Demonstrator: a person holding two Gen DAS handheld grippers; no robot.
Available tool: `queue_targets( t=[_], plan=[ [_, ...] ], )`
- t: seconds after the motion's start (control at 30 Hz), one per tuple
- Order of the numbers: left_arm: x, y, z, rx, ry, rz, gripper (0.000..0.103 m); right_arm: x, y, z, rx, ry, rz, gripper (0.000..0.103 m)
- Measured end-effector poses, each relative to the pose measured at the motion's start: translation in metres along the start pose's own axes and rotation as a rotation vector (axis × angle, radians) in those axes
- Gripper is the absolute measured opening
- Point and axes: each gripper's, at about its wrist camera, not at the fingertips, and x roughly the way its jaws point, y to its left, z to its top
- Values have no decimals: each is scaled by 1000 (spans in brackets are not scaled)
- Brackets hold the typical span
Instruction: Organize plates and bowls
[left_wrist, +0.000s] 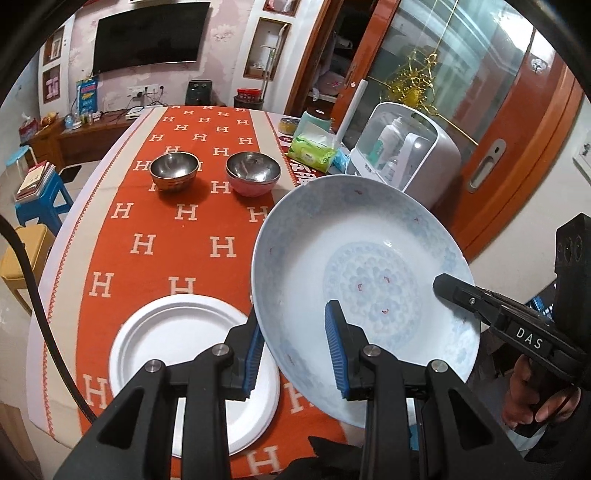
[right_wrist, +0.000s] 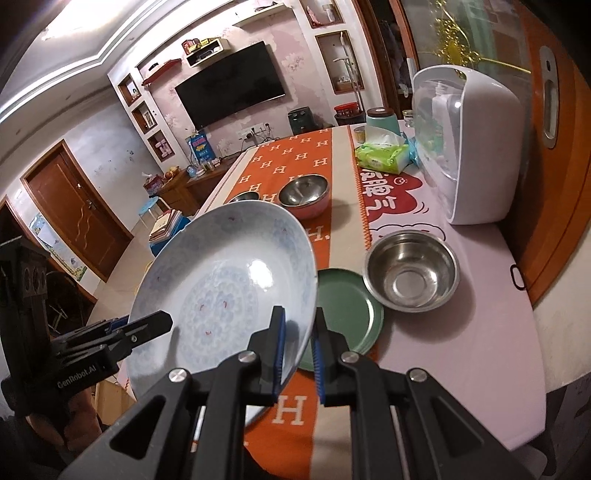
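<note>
A white porcelain plate with a pale blue pattern (left_wrist: 362, 266) is held tilted above the table by both grippers; it also shows in the right wrist view (right_wrist: 221, 280). My left gripper (left_wrist: 295, 354) is shut on its near-left rim. My right gripper (right_wrist: 297, 350) is shut on its right rim and appears in the left wrist view (left_wrist: 454, 291). A white paper plate (left_wrist: 177, 347) lies below on the left. A green plate (right_wrist: 347, 310) and a steel bowl (right_wrist: 412, 275) lie on the right. A steel bowl (left_wrist: 173, 171) and a pink-sided steel bowl (left_wrist: 253, 173) stand farther back.
An orange runner with H letters (left_wrist: 177, 243) covers the table. A white sterilizer box (right_wrist: 469, 147), a green wipes pack (right_wrist: 382, 155) and a teal jar (right_wrist: 380, 118) stand at the far right. Stools (left_wrist: 40, 199) stand left of the table.
</note>
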Motion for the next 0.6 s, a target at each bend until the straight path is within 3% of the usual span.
queue_targets(
  t=[0.33,0.6],
  plan=[
    [-14,49,-8,28,47,-33,30,9,52,-26,-19,-9,-32,15],
    [-13,89,-17,71,118,-51,30,29,82,-48,41,10,-52,15]
  ],
)
